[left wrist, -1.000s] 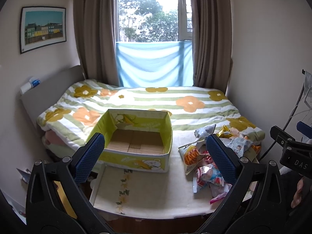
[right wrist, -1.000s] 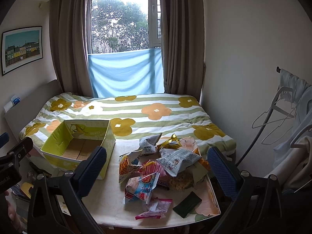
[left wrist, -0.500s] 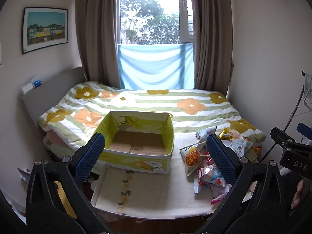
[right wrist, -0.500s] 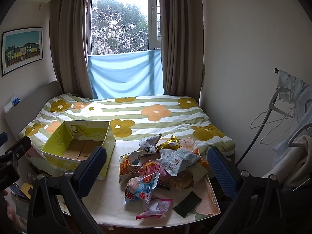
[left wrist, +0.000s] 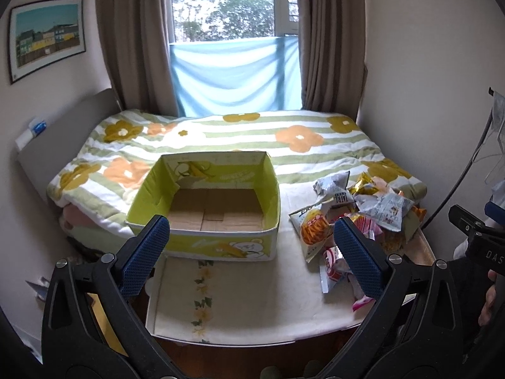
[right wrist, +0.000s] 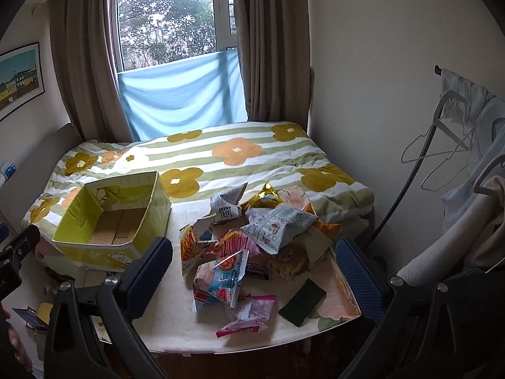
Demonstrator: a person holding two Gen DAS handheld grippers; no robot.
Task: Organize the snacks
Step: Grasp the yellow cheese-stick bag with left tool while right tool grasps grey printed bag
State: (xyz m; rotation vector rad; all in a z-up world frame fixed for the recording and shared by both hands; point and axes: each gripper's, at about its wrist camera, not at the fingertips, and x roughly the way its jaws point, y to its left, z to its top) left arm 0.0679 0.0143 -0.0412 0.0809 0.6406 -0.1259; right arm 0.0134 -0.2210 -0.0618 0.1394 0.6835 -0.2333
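- The left gripper [left wrist: 251, 246] is spread wide with nothing between its blue pads [left wrist: 143, 255]; it hangs over the near edge of the table [left wrist: 252, 309], pointing between the box and the snacks.
- The right gripper [right wrist: 254, 276] is also spread wide and empty, its blue pads [right wrist: 148, 276] framing the snack pile from the near side, above the table.
- The table carries a pale cloth with a flower strip and stands against the foot of the bed.
- Nearest in the pile of snacks [right wrist: 249, 246], on the right half of the table, lie a pink wrapper [right wrist: 249, 314] and a dark green flat packet [right wrist: 301, 303], both a little apart from the heap.
- Behind them a blue and pink packet [right wrist: 219, 279] leans on the heap, with an orange chip bag [left wrist: 311, 229] at its left edge.
- Further back, grey-white bags [right wrist: 274, 224] and a gold wrapper [right wrist: 265, 197] top the pile, reaching the edge of the bed.
- The yellow-green cardboard box [left wrist: 208, 208] stands open on the left half of the table, well apart from the snacks; only its bare brown floor shows inside.
- Beyond lies the bed [left wrist: 240, 145] with a green-striped flowered cover.
- Farthest are the window [left wrist: 230, 3] with a blue cloth [left wrist: 235, 75] across its lower part, brown curtains [left wrist: 139, 41], and a framed picture [left wrist: 45, 38] on the left wall.
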